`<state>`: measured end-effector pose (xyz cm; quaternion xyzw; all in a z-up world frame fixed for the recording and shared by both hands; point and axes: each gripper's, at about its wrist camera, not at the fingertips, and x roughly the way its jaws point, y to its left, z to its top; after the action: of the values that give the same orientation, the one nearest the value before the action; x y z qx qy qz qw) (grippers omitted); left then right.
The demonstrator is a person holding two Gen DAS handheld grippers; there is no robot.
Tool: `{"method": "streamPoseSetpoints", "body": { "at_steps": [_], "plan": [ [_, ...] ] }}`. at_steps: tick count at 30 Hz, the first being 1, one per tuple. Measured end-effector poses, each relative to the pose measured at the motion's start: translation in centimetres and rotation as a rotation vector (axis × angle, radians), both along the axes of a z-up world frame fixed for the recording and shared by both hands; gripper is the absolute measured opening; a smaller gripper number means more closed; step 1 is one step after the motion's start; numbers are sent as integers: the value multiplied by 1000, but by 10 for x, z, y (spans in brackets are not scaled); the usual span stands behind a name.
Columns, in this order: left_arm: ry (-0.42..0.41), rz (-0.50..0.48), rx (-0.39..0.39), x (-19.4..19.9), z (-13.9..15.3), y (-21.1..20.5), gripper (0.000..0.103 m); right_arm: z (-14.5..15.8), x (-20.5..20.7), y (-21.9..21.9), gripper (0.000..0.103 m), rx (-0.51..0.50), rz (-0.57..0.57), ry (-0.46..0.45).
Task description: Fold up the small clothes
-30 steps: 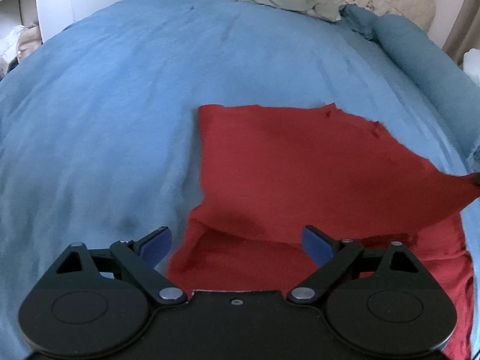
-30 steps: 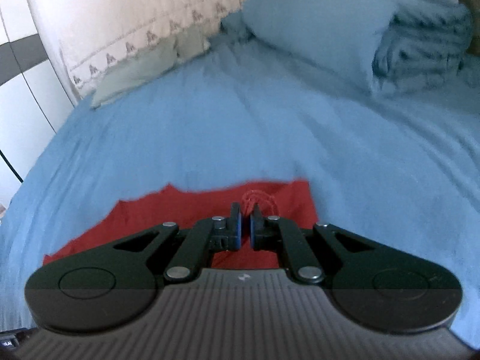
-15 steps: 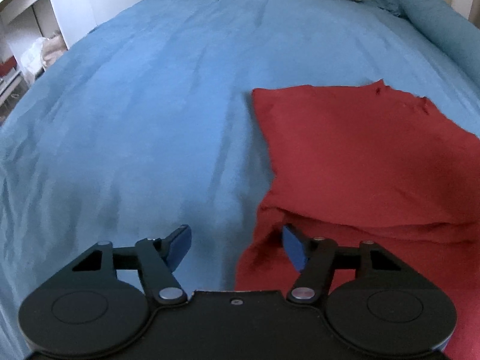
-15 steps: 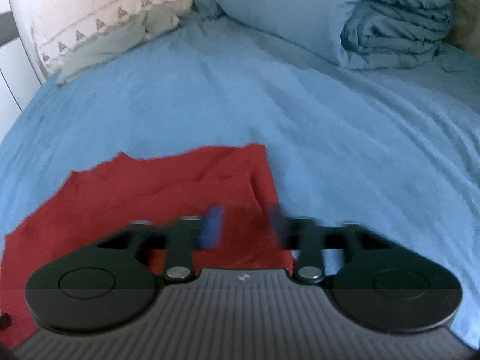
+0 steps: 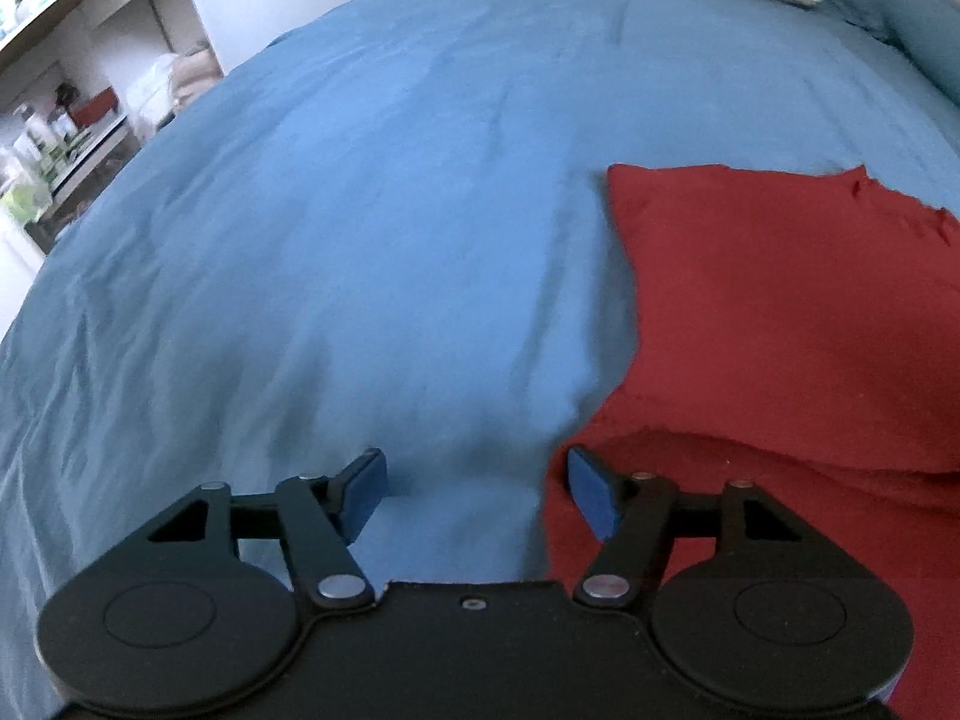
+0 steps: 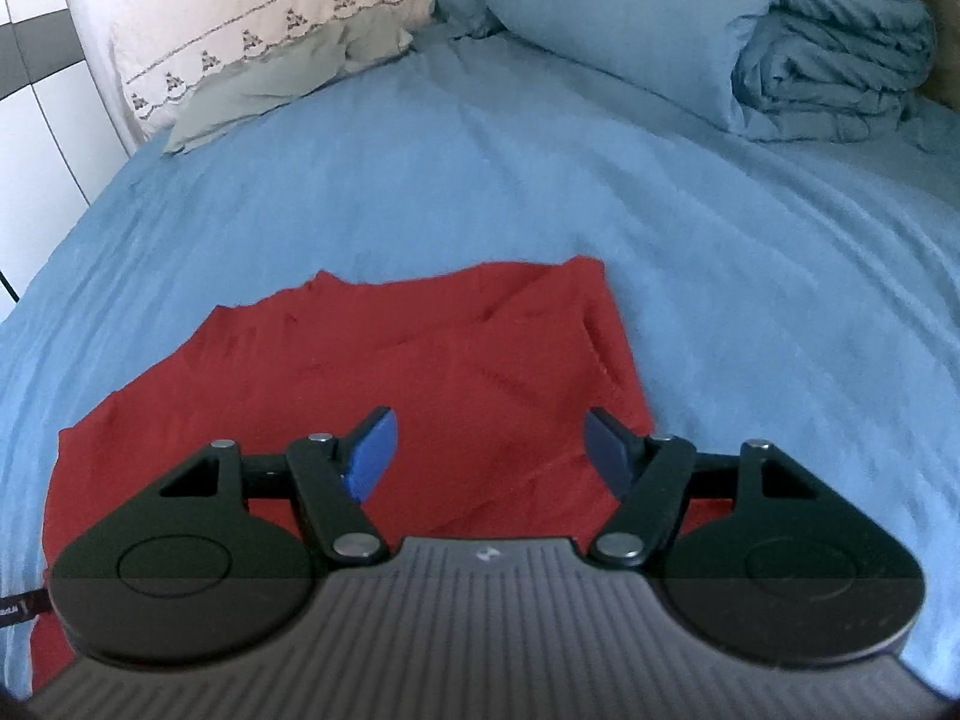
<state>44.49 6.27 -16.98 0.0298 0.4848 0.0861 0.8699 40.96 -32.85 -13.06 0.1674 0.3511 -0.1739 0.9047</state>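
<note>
A red garment (image 5: 780,312) lies on the blue bed sheet (image 5: 360,210), with its upper part folded over the lower part. In the left wrist view my left gripper (image 5: 471,495) is open and empty at the garment's near left edge; its right pad is over red cloth, its left pad over the sheet. In the right wrist view the garment (image 6: 372,360) lies flat under my right gripper (image 6: 489,447), which is open and empty just above its near right part.
A rolled blue duvet (image 6: 780,54) and a grey-green pillow (image 6: 270,78) lie at the head of the bed by a beige embroidered headboard cover (image 6: 240,0). White shelves with clutter (image 5: 72,138) stand off the bed's left side.
My right gripper opened and let go of the red cloth, which now lies folded on the bed. My left gripper shifted left to the garment's left edge, staying open.
</note>
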Motion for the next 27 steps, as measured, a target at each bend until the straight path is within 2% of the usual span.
{"method": "streamPoseSetpoints", "body": {
  "at_steps": [2,3,5,6,8,10,14,16,21,23,27],
  "plan": [
    [-61,-34,-10,-6,17,-5,70,-2,0,2,85,-3,6,3],
    [-112,-74,-20,-9,28,-10,72,-2,1,2,85,-7,13,4],
    [-189,-183,-61,-7,44,-24,87,-2,3,3,85,-18,40,2],
    [-212,-235,-84,-3,49,-31,87,-3,5,4,86,-28,61,4],
    [-215,-319,-133,12,49,-46,87,-5,12,9,91,-70,111,19],
    [-192,-362,-169,29,37,-57,87,-10,16,15,96,-104,149,26],
    [-93,-322,-201,48,1,-58,80,-33,24,18,96,-119,175,76],
    [-78,-303,-203,48,-11,-52,80,-44,24,14,98,-110,174,90],
    [-71,-269,-175,50,-11,-54,81,-48,14,5,98,-111,171,62],
    [-60,-230,-206,48,-11,-46,81,-47,9,0,98,-104,147,61],
    [-89,-209,-166,31,10,-41,81,-30,-9,-11,99,-145,72,49]
  ]
}}
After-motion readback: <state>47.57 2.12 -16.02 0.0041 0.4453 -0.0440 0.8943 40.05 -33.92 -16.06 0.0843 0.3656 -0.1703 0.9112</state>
